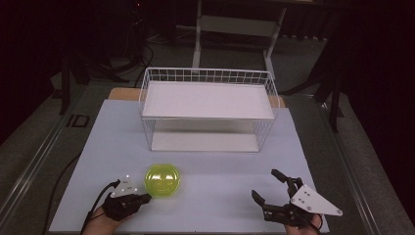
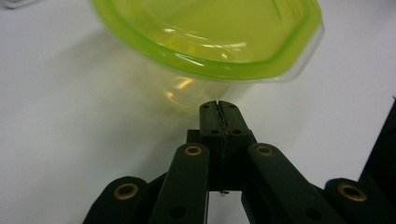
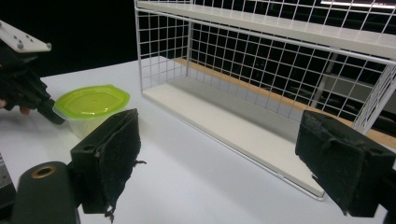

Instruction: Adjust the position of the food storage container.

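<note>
**Lidded container beside closed left gripper**

A clear plastic container with a green lid (image 1: 163, 180) sat on the white table (image 1: 220, 166), near its front edge and in front of a white wire shelf rack (image 1: 208, 107). The left gripper (image 1: 145, 198) lay just beside the container, its jaws pressed together on nothing. The right gripper (image 1: 266, 185) rested well apart, jaws spread wide and empty.

Left tool (image 1: 143, 199) has its jaws pressed together; right tool (image 1: 268, 187) gapes wide.
</note>
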`<state>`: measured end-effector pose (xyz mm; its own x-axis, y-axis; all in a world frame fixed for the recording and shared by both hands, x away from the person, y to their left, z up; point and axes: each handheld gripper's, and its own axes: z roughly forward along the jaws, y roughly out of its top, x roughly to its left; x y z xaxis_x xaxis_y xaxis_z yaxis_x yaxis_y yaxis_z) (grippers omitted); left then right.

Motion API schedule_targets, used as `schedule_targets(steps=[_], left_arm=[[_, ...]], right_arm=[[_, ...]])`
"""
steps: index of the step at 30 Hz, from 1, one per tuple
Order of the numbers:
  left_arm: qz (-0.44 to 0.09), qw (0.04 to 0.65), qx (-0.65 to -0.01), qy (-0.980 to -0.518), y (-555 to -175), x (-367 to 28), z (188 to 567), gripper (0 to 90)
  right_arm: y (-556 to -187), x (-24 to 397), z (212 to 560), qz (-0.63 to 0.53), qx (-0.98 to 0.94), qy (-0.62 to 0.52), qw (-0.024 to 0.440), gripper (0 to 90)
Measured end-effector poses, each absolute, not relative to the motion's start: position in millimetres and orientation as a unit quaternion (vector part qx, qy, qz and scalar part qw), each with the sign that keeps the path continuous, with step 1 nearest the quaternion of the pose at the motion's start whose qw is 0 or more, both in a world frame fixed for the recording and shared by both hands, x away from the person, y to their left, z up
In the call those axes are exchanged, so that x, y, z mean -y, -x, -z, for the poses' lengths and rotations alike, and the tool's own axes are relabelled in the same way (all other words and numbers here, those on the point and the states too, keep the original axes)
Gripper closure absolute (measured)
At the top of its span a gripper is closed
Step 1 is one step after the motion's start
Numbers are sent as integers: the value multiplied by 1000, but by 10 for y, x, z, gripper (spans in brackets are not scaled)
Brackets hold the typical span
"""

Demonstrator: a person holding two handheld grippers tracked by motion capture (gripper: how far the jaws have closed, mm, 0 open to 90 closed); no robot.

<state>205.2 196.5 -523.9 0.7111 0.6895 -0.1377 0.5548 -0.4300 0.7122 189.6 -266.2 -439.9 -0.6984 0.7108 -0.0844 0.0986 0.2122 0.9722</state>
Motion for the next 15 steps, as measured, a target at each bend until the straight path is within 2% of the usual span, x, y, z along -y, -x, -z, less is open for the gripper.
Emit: schedule_targets(steps=[8, 15], left_arm=[[-101, 389, -405, -821, -2156, -2115, 5232, 900], [-93, 381, -397, -830, -2214, -1971, 5252, 900]], right_arm=[[-1898, 2670, 4395, -564, -730, -277, 269, 139], [-1901, 2663, 4400, -563, -730, -278, 269, 139]])
